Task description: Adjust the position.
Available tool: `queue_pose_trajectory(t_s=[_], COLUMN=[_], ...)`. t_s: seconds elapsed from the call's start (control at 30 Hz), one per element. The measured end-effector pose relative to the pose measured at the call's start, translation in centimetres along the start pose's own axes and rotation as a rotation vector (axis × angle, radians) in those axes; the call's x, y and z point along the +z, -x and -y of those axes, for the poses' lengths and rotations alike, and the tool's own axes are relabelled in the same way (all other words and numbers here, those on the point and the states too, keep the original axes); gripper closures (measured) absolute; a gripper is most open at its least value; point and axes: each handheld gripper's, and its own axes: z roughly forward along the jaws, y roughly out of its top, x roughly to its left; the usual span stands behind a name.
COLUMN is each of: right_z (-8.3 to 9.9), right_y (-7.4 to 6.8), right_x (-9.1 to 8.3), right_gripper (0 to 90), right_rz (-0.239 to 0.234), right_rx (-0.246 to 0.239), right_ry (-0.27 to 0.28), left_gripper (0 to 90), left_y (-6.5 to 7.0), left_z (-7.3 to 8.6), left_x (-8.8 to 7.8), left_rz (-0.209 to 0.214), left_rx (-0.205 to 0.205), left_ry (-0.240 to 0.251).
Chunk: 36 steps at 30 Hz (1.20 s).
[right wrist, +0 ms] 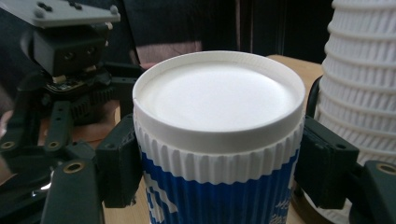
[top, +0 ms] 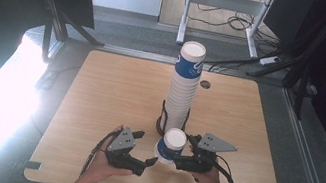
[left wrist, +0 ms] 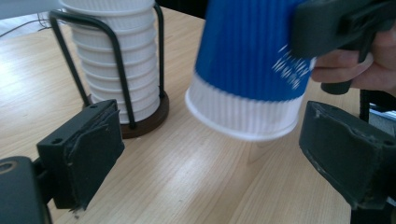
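Note:
A blue and white ribbed paper cup (top: 173, 144) hangs upside down and a little tilted just above the table, with its white base up. My right gripper (top: 176, 152) is shut on the blue wall of this cup (right wrist: 219, 140), one pad on each side. My left gripper (top: 146, 148) stands open just left of it. In the left gripper view the cup's white rim (left wrist: 243, 116) hangs beyond and between the spread pads (left wrist: 88, 149), touching neither. Behind the cup rises a tall stack of the same cups (top: 182, 90) in a black wire holder (left wrist: 149, 119).
The wooden table (top: 110, 92) has a cable hole (top: 205, 84) at the back, right of the stack. Black stands and a white desk frame with cables stand on the floor beyond the far edge. Bright light falls on the floor at the left.

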Motion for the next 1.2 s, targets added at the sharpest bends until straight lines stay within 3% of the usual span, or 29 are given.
queue_pose_trajectory(t_s=[0.3,0.53,0.63,0.83,1.2], right_z=[0.4,0.3,0.3,0.4,0.7], right_y=[-0.7,-1.1,-1.2,-1.1,-0.6], right_x=[1.0,1.3,1.3,1.3,1.4], right_gripper=[26.4,26.4,26.3,25.6,24.8], right_rz=[-0.016,-0.035,-0.032,-0.033,-0.040], right_rx=[-0.002,-0.007,-0.012,-0.012,0.015], right_ry=[-0.017,-0.015,-0.020,-0.034,-0.058], left_gripper=[4.5,6.7,14.4,18.4,19.9], left_y=[1.1,1.7,1.7,1.9,1.8], left_z=[-0.3,-0.1,0.1,0.3,0.5], left_x=[2.2,3.5,3.5,3.6,3.8], left_rz=[0.028,0.021,0.016,0.016,0.006], left_rx=[0.029,0.057,0.064,0.083,0.115], left_ry=[-0.039,-0.046,-0.025,-0.023,-0.042])
